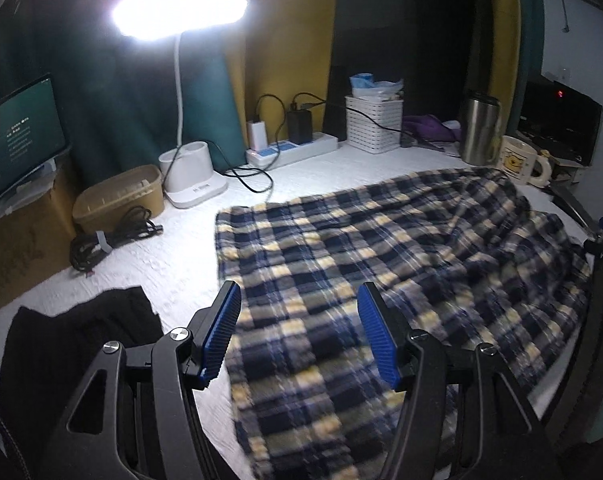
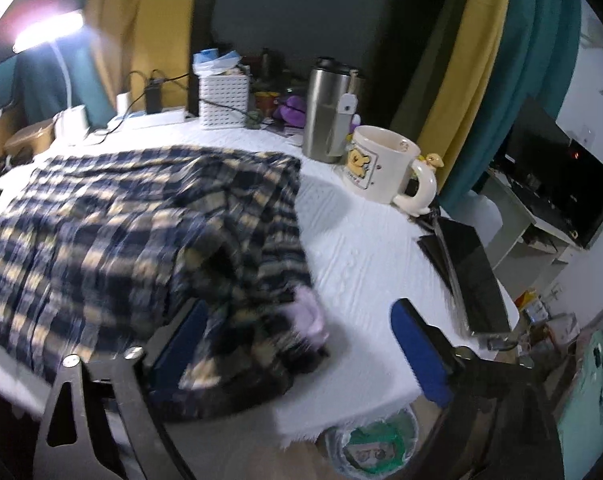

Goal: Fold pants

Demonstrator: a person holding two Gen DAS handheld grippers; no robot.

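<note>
Navy and yellow plaid pants lie spread flat across the white-covered table. My left gripper hovers over their near left part, open, with nothing between its blue pads. In the right wrist view the pants are bunched and rumpled at their right end, where a pale lilac patch shows. My right gripper stands wide open around that bunched end. The cloth lies between the fingers and overlaps the left pad, while the right pad is well clear of it.
A lit desk lamp, power strip, white basket, steel tumbler and cartoon mug line the table's far edge. A black cloth and coiled cable lie left. A dark tablet sits at the right edge.
</note>
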